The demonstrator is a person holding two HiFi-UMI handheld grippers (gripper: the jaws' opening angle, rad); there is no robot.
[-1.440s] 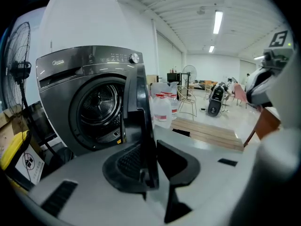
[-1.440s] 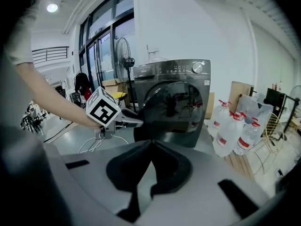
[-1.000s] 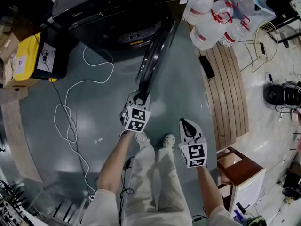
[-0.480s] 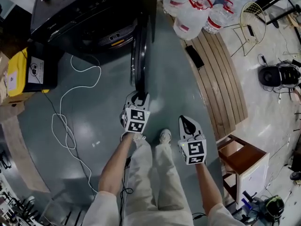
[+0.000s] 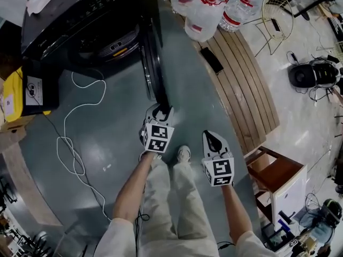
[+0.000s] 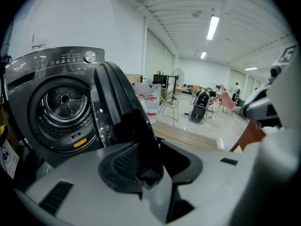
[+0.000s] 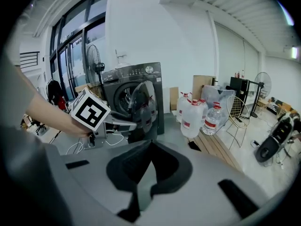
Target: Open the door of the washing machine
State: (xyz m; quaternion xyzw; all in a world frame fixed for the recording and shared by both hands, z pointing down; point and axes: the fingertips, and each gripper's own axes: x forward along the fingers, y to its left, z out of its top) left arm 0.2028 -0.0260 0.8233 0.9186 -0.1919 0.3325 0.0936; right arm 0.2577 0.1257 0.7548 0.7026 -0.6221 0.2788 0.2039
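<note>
Your left gripper (image 5: pixel 161 111) sits at the free edge of the door (image 5: pixel 152 68), which stands swung wide out from the front of the washing machine (image 5: pixel 80 20); its jaws are opening, with the door's edge between them. Your right gripper (image 5: pixel 213 139) hangs apart from the door on its right; its jaws are together on nothing.

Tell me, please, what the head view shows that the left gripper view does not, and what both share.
Only the head view: the white cable looping on the floor and the person's legs. Only the left gripper view: the ceiling lights and a standing fan. Both: the washing machine, its open door, the water bottles, and the left gripper, its fingers opening with the door's edge between them.
</note>
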